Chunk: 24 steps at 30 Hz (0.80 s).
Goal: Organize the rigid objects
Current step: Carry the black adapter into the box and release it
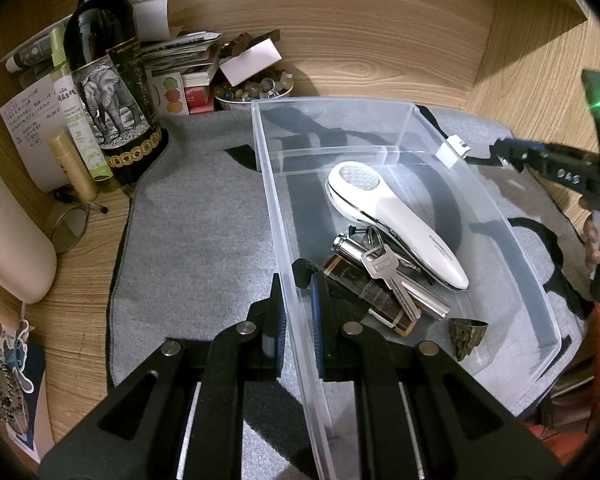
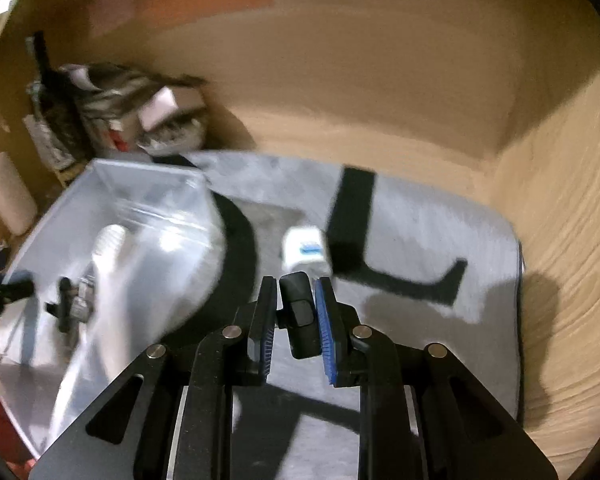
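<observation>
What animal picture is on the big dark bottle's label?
An elephant, drawn in black and white, on the wine bottle. The left wrist view shows it best.

Clear glossy plastic bin (image 1: 480, 216) on matt grey felt mat (image 1: 196, 240) — shiny metal key (image 1: 384, 272), wood-grain desk (image 1: 380, 52).

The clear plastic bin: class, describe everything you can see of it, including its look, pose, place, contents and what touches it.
The bin is a clear, thin-walled rectangular plastic tub, open-topped, sitting upright on the grey mat. Inside lie a white handheld device, a key, a dark gold-trimmed box, a metal cylinder and a small bronze piece. The left gripper straddles its near-left wall, jaws close around it.
</observation>
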{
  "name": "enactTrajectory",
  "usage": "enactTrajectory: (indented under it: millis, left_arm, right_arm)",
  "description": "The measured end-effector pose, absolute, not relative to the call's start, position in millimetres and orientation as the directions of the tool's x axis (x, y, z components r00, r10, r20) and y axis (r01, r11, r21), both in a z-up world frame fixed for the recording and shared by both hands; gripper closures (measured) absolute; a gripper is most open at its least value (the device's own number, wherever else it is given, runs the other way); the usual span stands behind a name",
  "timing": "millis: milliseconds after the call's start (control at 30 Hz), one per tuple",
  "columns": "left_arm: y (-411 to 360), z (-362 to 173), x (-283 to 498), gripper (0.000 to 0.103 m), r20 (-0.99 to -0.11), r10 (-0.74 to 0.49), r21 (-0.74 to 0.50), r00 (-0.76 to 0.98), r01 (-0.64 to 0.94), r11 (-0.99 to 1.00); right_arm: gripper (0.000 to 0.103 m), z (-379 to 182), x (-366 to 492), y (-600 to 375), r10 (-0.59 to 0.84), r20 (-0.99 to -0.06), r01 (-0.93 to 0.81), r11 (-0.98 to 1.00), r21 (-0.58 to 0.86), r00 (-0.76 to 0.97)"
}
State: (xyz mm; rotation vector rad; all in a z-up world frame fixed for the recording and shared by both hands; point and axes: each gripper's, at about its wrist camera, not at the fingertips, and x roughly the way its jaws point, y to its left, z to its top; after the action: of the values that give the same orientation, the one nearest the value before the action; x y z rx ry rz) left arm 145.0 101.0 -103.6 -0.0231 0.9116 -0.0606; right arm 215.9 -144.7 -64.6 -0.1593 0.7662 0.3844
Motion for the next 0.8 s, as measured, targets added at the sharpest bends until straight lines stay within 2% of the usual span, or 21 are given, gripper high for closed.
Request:
enactTrajectory:
  millis: [433,600,800]
  left_arm:
    - [100.8,-103.6,145.0,0.092,-0.789,-0.062,-0.046,0.611,0.042,0.998]
    - [101.3,-103.8,145.0,0.092,-0.789,-0.062,-0.045,0.611,0.042,0.998]
    - [101.4,-103.8,144.9,0.092,-0.789,-0.062,-0.046,0.611,0.043,0.998]
  right_arm:
    - [0.085,-23.9,184.6,-76.4,0.435,-0.601,-0.555,0.831,-0.019,0.671]
    - [0.085,-26.0,176.4,-52.2,0.478,-0.605,-0.614,0.789,-0.023,0.637]
    - [0.085,-44.5,172.8,-25.9,0.488,-0.655,-0.665,0.746,-0.032,0.578]
